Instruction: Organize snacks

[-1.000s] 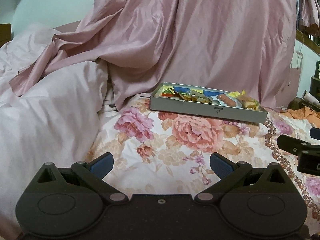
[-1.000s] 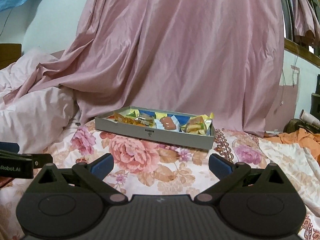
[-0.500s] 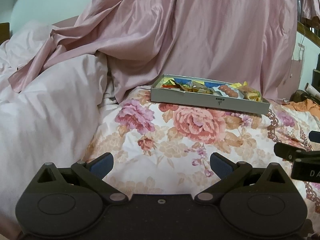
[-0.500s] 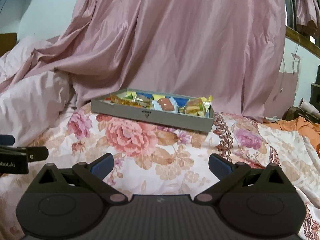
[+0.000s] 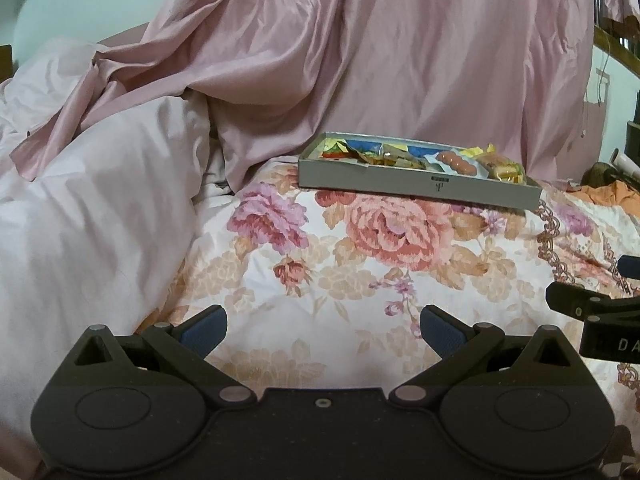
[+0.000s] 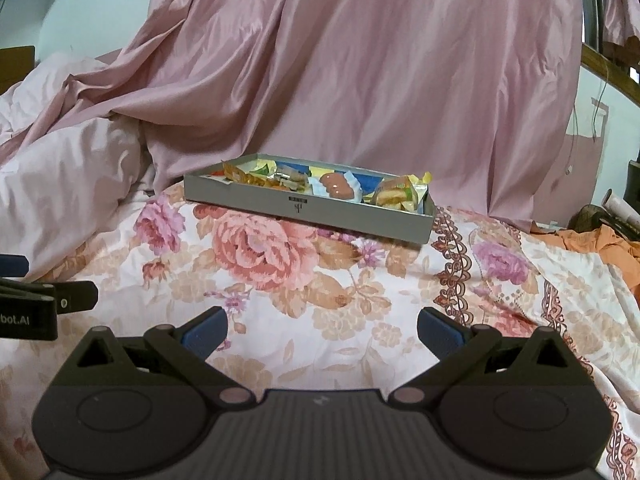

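**Snacks already boxed, both grippers empty and held back**

Across the far middle of the bed [image 5: 360, 264], under its floral cover, sits the one thing that carries the task: a shallow grey tray [image 6: 304, 210], set just in front of the pink curtain [image 6: 360, 80] that hangs behind it. A pale pink duvet [image 5: 92, 208] is heaped along the left side of the bed, and orange cloth [image 6: 600, 240] lies at the right edge.

Inside the tray the snacks [image 5: 416, 156] lie packed side by side: wrapped packets in yellow, blue and clear film, with a reddish-brown piece in a white paper cup [image 6: 336, 186] toward the right end. No snack shows loose on the cover in either view, so by my reading the gathering is largely done; whether any sorting within the tray is left, I cannot tell from here.

Nearer the front edge of the bed, the left gripper [image 5: 322, 326] and the right gripper [image 6: 322, 326] hover side by side above the cover, well apart from the tray. Each has its jaws spread wide with nothing between them.
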`<action>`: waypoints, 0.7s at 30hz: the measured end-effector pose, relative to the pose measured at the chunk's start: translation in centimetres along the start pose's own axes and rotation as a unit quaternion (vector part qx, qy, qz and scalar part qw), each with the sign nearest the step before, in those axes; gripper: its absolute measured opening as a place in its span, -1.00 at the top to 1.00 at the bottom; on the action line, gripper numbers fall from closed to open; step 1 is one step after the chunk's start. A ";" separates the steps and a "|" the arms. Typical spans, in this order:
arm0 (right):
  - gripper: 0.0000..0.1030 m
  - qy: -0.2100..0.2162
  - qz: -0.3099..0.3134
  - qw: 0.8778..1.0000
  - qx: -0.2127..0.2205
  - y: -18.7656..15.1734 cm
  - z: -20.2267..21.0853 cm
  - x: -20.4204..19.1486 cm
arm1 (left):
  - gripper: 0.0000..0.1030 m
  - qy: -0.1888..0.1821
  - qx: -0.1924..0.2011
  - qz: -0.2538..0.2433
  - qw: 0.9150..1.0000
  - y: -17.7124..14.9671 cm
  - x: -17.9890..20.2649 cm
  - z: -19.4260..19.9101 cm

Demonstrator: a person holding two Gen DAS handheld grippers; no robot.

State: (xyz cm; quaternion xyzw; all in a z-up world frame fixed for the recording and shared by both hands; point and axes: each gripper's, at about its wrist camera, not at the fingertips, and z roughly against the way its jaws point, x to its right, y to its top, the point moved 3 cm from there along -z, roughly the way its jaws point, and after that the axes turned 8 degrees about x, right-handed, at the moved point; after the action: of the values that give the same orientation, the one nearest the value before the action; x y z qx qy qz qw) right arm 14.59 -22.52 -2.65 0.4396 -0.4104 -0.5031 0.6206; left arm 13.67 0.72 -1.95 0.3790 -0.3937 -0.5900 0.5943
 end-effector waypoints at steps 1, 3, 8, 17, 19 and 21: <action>-1.00 0.000 -0.001 1.000 -0.001 0.0 0.0 0.0 | -0.98 0.000 -0.001 -0.001 1.000 0.0 0.0 -0.1; -1.00 0.000 -0.003 1.000 -0.003 -0.1 -0.1 0.0 | -0.98 0.000 -0.003 -0.003 1.000 -0.1 0.1 -0.1; -1.00 0.001 -0.006 1.000 -0.005 -0.1 -0.1 0.1 | -0.98 0.000 -0.005 -0.004 1.000 -0.1 0.1 -0.1; -1.00 0.002 -0.006 1.000 -0.007 -0.2 -0.2 0.0 | -0.98 0.002 -0.010 -0.005 1.000 -0.2 0.1 -0.2; -1.00 0.001 -0.006 1.000 -0.007 -0.2 -0.2 0.0 | -0.98 0.002 -0.011 -0.005 1.000 -0.2 0.0 -0.2; -1.00 0.001 -0.006 1.000 -0.007 -0.2 -0.2 0.0 | -0.98 0.002 -0.012 -0.005 1.000 -0.2 0.0 -0.3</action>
State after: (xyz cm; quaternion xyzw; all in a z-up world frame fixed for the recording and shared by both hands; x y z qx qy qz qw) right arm 14.71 -22.55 -2.88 0.4386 -0.4033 -0.5093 0.6210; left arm 13.82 0.68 -2.28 0.3751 -0.3835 -0.5966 0.5969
